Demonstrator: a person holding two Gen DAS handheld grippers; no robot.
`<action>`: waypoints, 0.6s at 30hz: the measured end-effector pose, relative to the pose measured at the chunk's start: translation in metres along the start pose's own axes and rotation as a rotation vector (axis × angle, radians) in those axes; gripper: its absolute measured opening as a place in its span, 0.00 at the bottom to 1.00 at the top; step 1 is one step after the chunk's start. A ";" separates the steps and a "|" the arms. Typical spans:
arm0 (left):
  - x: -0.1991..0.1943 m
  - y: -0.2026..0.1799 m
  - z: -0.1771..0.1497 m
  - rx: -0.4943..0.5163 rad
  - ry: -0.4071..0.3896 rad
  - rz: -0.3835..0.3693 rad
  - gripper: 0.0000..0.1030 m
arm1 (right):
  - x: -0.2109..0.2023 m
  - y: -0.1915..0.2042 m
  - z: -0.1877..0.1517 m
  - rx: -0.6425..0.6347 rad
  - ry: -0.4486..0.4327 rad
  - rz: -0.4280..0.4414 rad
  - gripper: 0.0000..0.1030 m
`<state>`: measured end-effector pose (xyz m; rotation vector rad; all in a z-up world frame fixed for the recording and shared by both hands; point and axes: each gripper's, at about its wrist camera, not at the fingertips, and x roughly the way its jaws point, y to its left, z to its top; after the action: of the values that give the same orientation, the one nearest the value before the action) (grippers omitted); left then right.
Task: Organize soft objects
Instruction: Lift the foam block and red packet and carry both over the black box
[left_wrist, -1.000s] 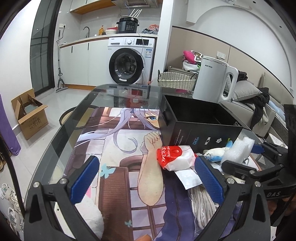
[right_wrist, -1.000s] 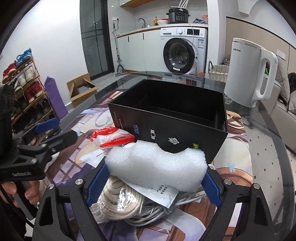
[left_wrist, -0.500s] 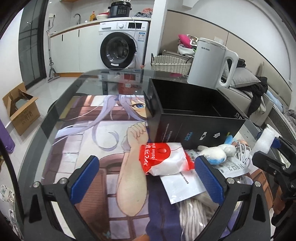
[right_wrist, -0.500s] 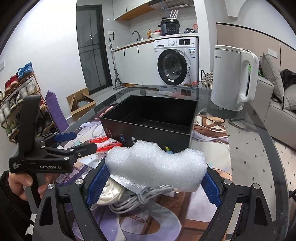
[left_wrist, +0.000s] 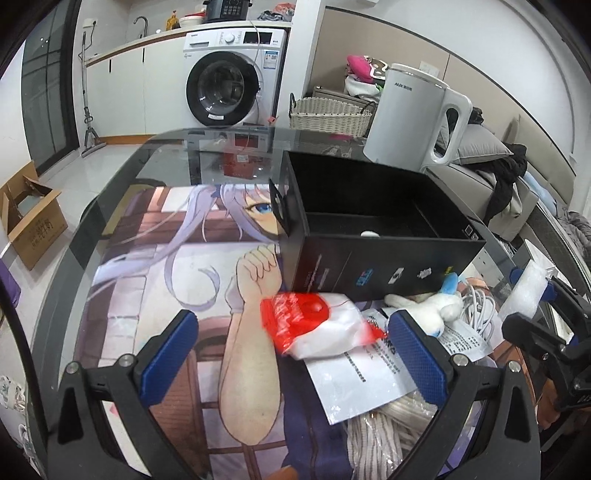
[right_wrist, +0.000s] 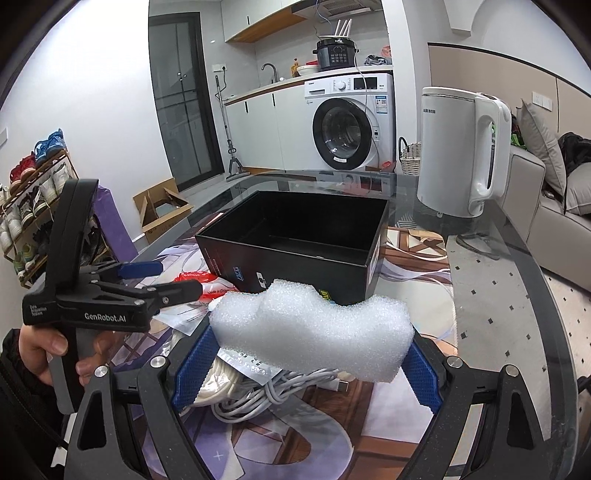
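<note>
Foam block (right_wrist: 314, 332) lifted off cables (right_wrist: 258, 395), box (right_wrist: 295, 240) nearer

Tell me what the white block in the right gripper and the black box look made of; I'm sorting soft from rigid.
White block: looks like polyethylene packing foam, matte, with a fine bubbly cell texture and irregular cut edges. Black box: probably rigid printed cardboard, smooth with a slight sheen, thin straight walls and small printed logos on its front.

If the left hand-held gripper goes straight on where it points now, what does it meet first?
Most likely the red-and-white plastic bag, lying between the open left hand-held gripper's fingers on the table; the open black cardboard box stands behind it. Depth is uncertain.
</note>
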<state>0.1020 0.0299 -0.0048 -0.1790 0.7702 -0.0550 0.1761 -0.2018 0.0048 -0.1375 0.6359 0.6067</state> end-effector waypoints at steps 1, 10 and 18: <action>0.000 0.000 0.001 -0.003 0.004 0.002 1.00 | 0.000 0.001 0.000 0.000 0.001 0.000 0.88; 0.017 0.007 0.001 -0.043 0.065 0.012 1.00 | 0.002 -0.001 -0.001 0.005 0.004 0.001 0.88; 0.030 0.008 -0.002 -0.054 0.126 -0.009 0.95 | 0.005 -0.003 0.000 0.006 0.017 0.001 0.89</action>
<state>0.1222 0.0342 -0.0279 -0.2323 0.8968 -0.0546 0.1807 -0.2015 0.0017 -0.1373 0.6545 0.6055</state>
